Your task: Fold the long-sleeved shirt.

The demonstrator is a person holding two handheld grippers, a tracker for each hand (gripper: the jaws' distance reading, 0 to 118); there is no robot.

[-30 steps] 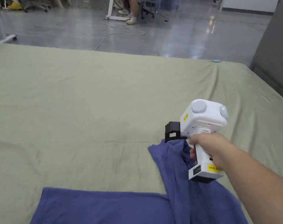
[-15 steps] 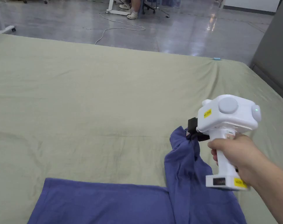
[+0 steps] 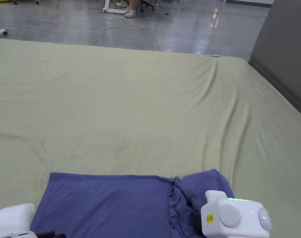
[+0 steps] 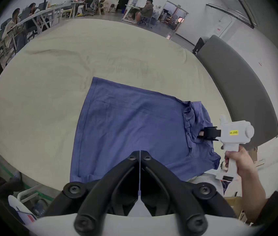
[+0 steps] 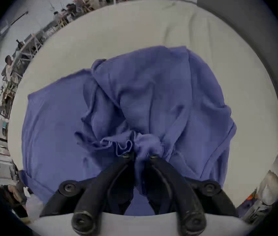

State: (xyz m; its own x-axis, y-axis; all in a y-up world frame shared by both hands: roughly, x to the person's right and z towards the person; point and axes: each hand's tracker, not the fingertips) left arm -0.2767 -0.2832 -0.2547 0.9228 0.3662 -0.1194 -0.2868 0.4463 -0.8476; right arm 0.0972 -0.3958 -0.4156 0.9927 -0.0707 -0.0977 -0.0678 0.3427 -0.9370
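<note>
**Sleeve Fold-In: Right Gripper Holding the Cuff End**

The blue long-sleeved shirt [image 4: 135, 127] lies on the green-sheeted table [image 3: 131, 102], near the edge closest to the person. The body panel is spread mostly flat. The right sleeve [image 5: 152, 103] is gathered in loose folds on the shirt's right side.

Right gripper [image 5: 140, 156]: both jaws are closed on a bunched end of the sleeve, and the fabric is pinched between the tips. The ruffled cuff hem [image 5: 117, 146] shows just left of the jaws. In the left gripper view, this tool sits over the crumpled sleeve at the shirt's right edge, held by a hand [image 4: 237, 159].

Left gripper [image 4: 140, 155]: the jaws are closed together, tip against tip. No fabric is visibly pinched between them. The gripper hovers near the shirt's near edge.

Step in hand, by judgement: the sleeve is being folded inward across the body panel. The fold is not yet complete, because the sleeve is bunched rather than laid flat.

The next move calls for the following:
1. Carry the cuff across the body so the sleeve lies straight.
2. Lower it flat before the jaws open.
3. Smooth the gathered folds near the shoulder, or the later folds are likely to be uneven.
</note>
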